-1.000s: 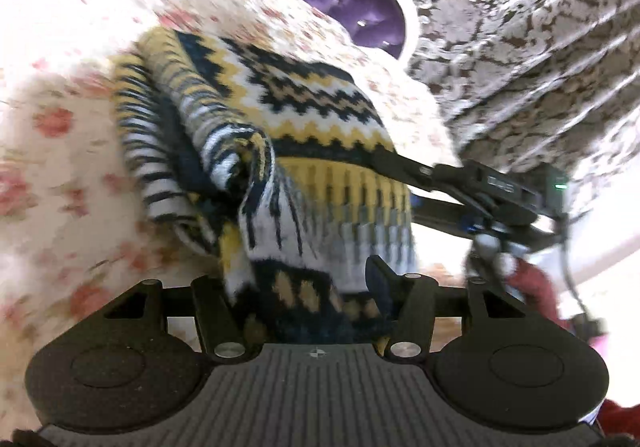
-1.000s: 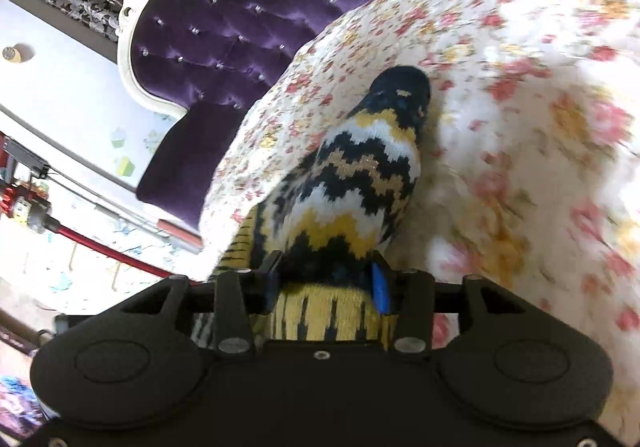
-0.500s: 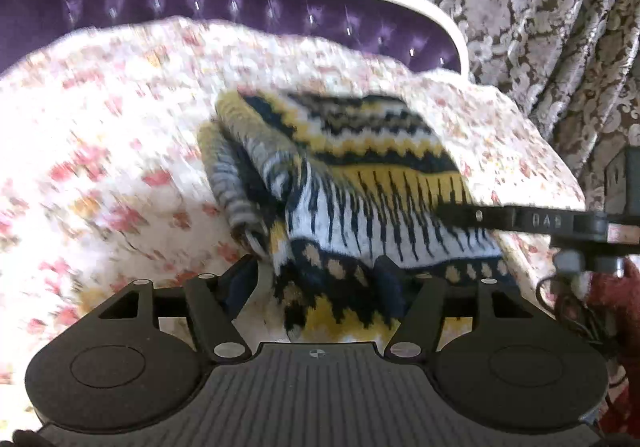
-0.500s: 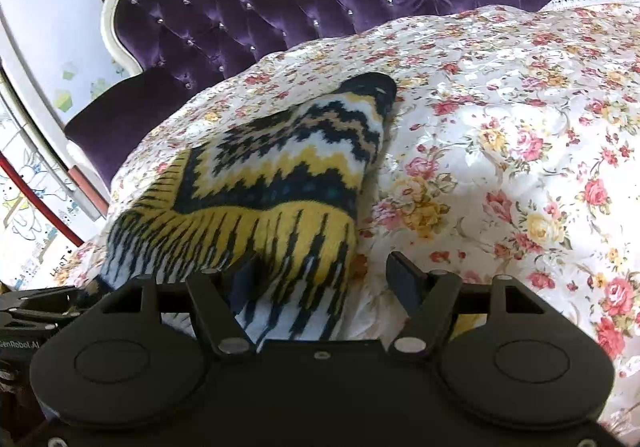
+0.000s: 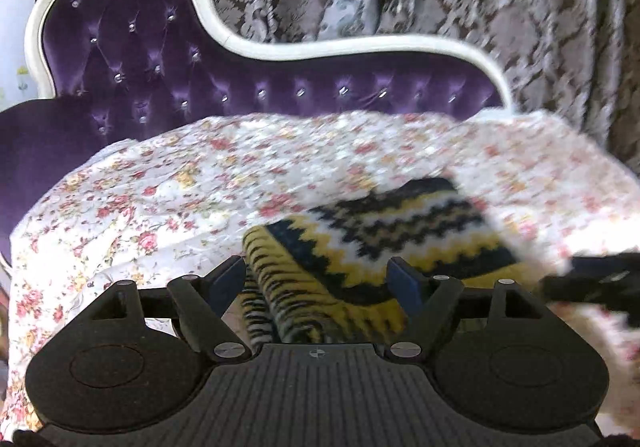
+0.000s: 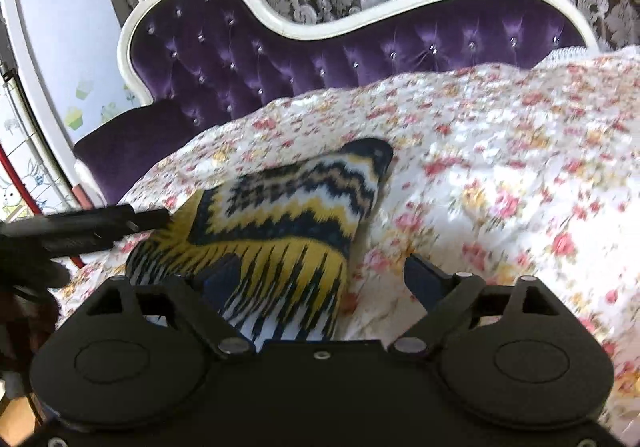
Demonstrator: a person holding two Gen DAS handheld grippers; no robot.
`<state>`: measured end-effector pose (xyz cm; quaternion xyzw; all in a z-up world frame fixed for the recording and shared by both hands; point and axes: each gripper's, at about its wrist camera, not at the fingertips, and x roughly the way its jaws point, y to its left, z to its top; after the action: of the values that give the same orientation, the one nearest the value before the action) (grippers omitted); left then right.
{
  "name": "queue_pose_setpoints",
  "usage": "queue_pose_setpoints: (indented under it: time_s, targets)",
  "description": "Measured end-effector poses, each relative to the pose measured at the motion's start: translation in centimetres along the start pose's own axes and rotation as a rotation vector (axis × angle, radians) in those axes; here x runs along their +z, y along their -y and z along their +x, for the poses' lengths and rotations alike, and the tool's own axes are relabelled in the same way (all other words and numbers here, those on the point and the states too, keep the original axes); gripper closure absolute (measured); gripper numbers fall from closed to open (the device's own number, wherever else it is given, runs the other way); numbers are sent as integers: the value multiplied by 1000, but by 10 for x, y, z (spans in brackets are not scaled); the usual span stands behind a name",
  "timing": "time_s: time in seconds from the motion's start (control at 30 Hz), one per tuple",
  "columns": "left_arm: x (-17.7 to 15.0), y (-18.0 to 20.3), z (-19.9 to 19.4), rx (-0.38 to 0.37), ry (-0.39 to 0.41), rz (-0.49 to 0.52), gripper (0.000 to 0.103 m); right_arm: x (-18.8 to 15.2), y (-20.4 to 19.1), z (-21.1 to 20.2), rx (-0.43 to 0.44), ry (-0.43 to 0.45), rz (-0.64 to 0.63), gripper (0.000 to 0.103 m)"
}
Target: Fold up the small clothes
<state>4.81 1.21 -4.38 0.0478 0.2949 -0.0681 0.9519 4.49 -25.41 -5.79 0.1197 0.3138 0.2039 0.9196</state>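
Sweater [image 6: 276, 215] folded on the bedspread [image 6: 500, 167], long axis running away toward the headboard [image 6: 360, 59]. Near hem between both left gripper [image 5: 318, 283] and right gripper [image 6: 320, 279]; fingers just opening, unclamped, left nearer centre.

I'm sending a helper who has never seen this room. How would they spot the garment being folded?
Find the purple tufted headboard with its white frame; the floral bedspread lies below it. On that spread lies a folded knit sweater, the only zigzag-striped piece in yellow, navy and white.

Floral-covered bed [image 5: 168, 183] with 1 folded zigzag knit garment [image 5: 384, 239] on top
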Motion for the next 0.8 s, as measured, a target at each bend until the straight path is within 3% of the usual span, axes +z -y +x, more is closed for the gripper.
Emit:
queue_pose_setpoints:
  time_s: [0.1, 0.17, 0.27, 0.4, 0.6, 0.8]
  targets:
    - [-14, -8, 20, 39, -89, -3, 25, 10, 2, 4, -26, 18, -13, 3]
    - [-24, -18, 24, 24, -116, -56, 19, 16, 3, 8, -49, 26, -28, 2]
    - [-31, -30, 22, 5, -128, -121, 15, 27, 3, 22, -91, 23, -44, 0]
    - [-32, -30, 22, 9, -133, -118, 14, 34, 1, 49, -148, -3, -76, 0]
    - [-32, -32, 27, 8, -144, -155, 10, 20, 2, 89, -190, -99, -96, 1]
    - [-32, -31, 29, 16, -149, -156, 9, 10, -1, 94, -219, -107, -123, 1]
